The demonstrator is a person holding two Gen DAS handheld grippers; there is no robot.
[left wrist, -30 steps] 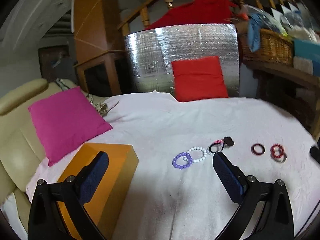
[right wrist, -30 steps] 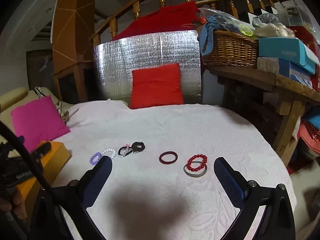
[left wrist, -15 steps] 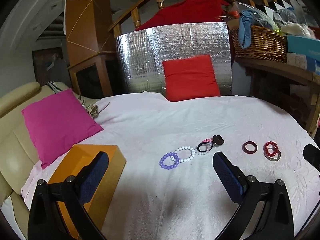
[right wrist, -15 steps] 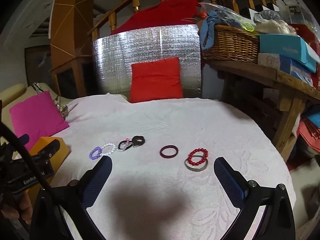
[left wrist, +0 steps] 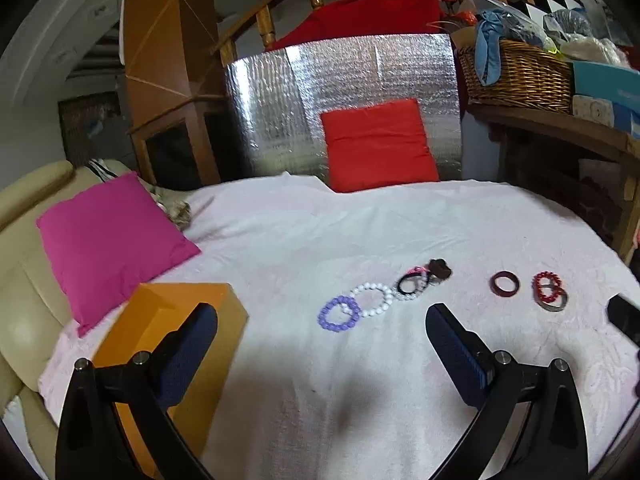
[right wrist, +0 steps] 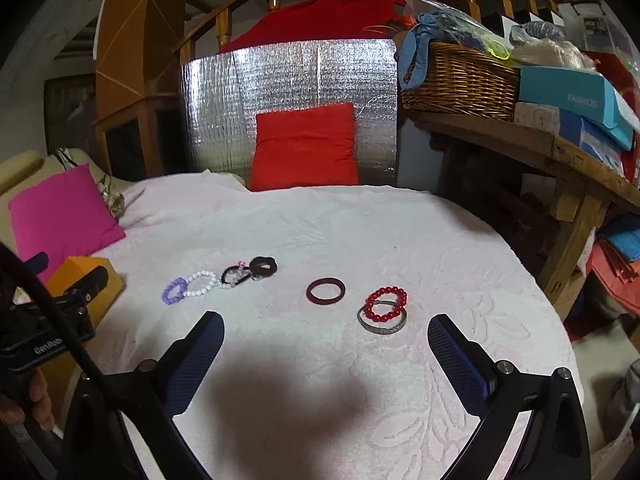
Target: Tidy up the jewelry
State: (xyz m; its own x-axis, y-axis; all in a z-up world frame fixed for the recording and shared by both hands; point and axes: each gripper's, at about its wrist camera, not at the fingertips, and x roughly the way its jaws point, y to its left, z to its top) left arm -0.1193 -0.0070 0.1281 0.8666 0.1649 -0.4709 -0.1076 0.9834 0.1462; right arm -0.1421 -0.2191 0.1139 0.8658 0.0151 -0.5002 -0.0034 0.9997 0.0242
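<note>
Bracelets lie in a row on a white cloth-covered table (left wrist: 360,224): a purple bead bracelet (left wrist: 338,313), a white bead bracelet (left wrist: 372,299), a black band with a pink bit (left wrist: 412,283), a dark flower-shaped piece (left wrist: 439,268), a dark red bangle (left wrist: 505,283), and a red bead bracelet (left wrist: 547,283) resting on a silver bangle (left wrist: 554,304). An orange box (left wrist: 168,332) sits at the left. My left gripper (left wrist: 322,330) is open and empty, above the cloth near the purple bracelet. My right gripper (right wrist: 326,342) is open and empty, near the dark red bangle (right wrist: 325,290) and red beads (right wrist: 386,302).
A pink cushion (left wrist: 108,236) lies on a beige sofa at the left. A red cushion (left wrist: 376,146) leans on a silver foil panel at the back. A wooden shelf with a wicker basket (right wrist: 460,76) and boxes stands at the right.
Both views have shifted a little; the bracelets now sit slightly further left in the left wrist view. Both grippers stay open. Nothing on the table has moved.
</note>
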